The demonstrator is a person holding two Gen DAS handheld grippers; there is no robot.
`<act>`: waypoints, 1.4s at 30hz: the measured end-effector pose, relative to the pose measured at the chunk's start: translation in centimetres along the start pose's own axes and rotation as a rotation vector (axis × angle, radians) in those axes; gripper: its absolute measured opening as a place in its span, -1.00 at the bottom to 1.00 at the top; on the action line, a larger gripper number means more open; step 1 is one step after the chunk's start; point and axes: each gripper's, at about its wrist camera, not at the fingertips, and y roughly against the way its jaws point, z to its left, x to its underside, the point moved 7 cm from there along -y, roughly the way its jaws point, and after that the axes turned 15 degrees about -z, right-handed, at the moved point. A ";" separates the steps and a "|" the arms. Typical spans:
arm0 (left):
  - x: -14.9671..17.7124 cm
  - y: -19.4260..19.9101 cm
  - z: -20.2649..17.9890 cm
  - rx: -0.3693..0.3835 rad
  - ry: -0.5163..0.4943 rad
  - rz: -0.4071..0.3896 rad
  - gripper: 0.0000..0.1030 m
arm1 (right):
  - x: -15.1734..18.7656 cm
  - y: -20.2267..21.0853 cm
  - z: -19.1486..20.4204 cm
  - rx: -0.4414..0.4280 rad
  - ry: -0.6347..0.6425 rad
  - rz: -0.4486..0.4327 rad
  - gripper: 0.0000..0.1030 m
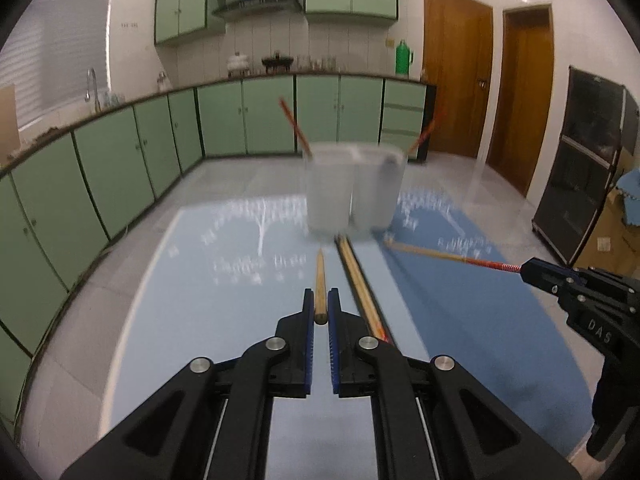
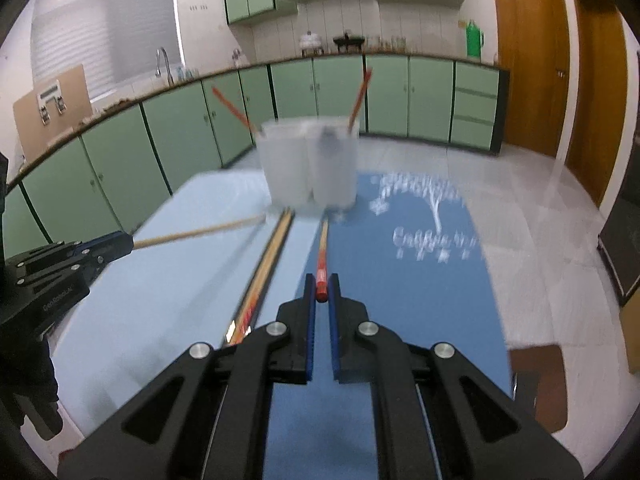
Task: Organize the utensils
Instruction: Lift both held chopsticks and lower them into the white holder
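The left tongs (image 1: 320, 305) are clamped on a tan chopstick (image 1: 319, 280) and the right tongs (image 2: 321, 286) on a red-ended chopstick (image 2: 322, 258); each view shows the other pair side-on. Both slant downward toward the frosted holder (image 1: 354, 192) straight ahead, with a chopstick pair (image 1: 358, 280) lying between them. Bare blue table (image 1: 192, 304) spreads outside each.

— What can't you make out?
— The frosted holder (image 1: 354, 192) is smeared by motion, so its compartments (image 2: 310, 168) blur together.
— And the white print on the blue mat (image 2: 430, 216)?
— Unreadable. Also, the right claw (image 1: 524, 270) hides its chopstick's (image 1: 448, 257) end.
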 end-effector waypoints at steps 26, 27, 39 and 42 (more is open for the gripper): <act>-15.9 -1.9 -1.3 0.139 -0.026 -0.246 -0.87 | -20.2 -1.3 -1.1 -0.159 -0.036 -0.189 -0.90; -16.6 -1.9 -1.4 0.140 -0.029 -0.262 -0.87 | -21.0 -1.5 -1.3 -0.159 -0.034 -0.202 -0.90; -27.0 -7.0 -1.3 0.110 0.014 -0.459 -0.87 | -28.4 -7.2 -3.3 -0.081 -0.009 -0.302 -0.90; -26.4 -9.9 -1.1 0.089 0.017 -0.443 -0.87 | -27.6 -9.5 -3.8 -0.058 -0.002 -0.277 -0.90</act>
